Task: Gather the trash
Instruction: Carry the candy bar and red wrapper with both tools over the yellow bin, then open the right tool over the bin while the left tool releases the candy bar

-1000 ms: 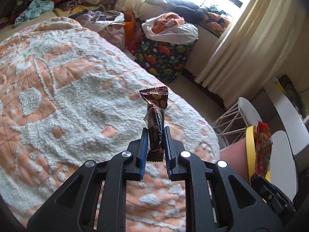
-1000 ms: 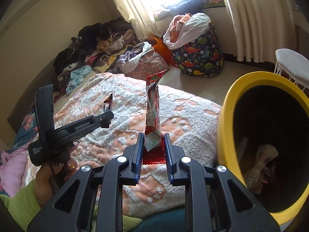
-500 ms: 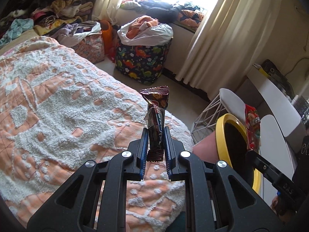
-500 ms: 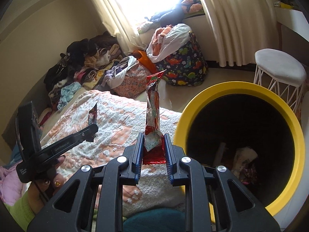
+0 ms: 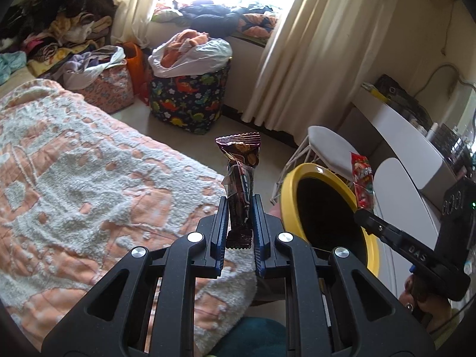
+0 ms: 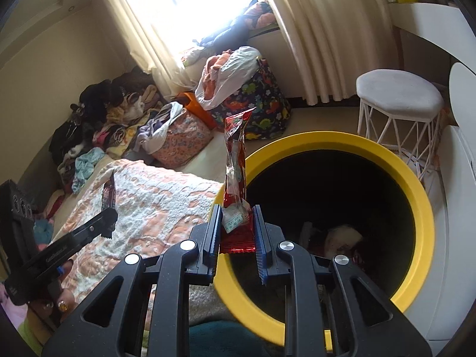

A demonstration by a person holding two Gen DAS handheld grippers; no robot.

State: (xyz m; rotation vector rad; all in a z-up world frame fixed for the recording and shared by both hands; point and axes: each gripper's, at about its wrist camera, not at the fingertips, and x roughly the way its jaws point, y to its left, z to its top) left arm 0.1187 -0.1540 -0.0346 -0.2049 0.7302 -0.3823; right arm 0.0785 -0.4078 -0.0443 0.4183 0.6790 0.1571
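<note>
Wrappers held upright at the yellow-rimmed bin.
Left gripper [image 5: 240,222] jaws clamp a brown wrapper [image 5: 239,178] above the bed [image 5: 89,178] edge; right gripper [image 6: 238,232] jaws clamp a red wrapper [image 6: 235,166] over the bin [image 6: 416,196] rim.

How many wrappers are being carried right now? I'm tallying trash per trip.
2: a brown wrapper clamped in the left gripper, a red wrapper in the right gripper. More trash lies inside the yellow bin.
</note>
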